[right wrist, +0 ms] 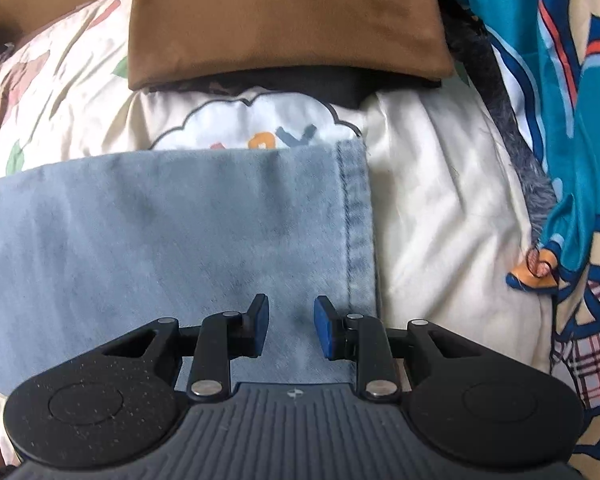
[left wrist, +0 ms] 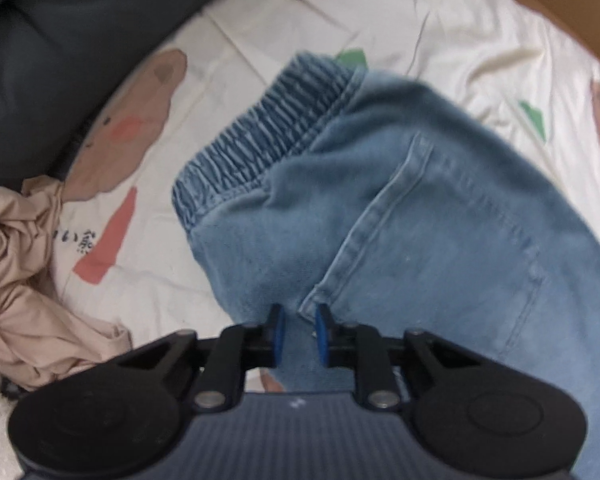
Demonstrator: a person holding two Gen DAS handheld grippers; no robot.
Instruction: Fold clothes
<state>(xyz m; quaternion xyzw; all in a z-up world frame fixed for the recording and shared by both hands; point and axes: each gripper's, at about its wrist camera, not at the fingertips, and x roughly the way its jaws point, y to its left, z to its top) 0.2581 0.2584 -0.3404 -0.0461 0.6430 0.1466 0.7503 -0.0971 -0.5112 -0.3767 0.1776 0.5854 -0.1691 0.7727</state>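
The left gripper (left wrist: 299, 330) points steeply down with its blue pads (left wrist: 278, 330) drawn narrow around a raised fold of the light blue jeans (left wrist: 420, 208), right beside the lower corner of the back pocket (left wrist: 452, 240); denim fills the small gap, so it looks pinched, though the frame is blurred and how firm the hold is I cannot say. The risk here, as I judge it, is that only the top layer has been caught: lifting would then peel that layer off and leave the fold lopsided. The gathered elastic waistband (left wrist: 260, 136) lies at eleven o'clock from the pads, on the cream printed bedsheet (left wrist: 260, 32), with a crumpled beige garment (left wrist: 24, 280) at nine o'clock. The right gripper (right wrist: 291, 330) stands moderately open over the hemmed leg end (right wrist: 356, 240), with cloth lying flat between its pads; whether they press on it I cannot tell. If it slips, the hem could drag askew. A folded brown garment (right wrist: 284, 20) lies at twelve o'clock and a teal patterned cloth (right wrist: 572, 120) at two o'clock. The denim looks soft, faded and mostly smooth.
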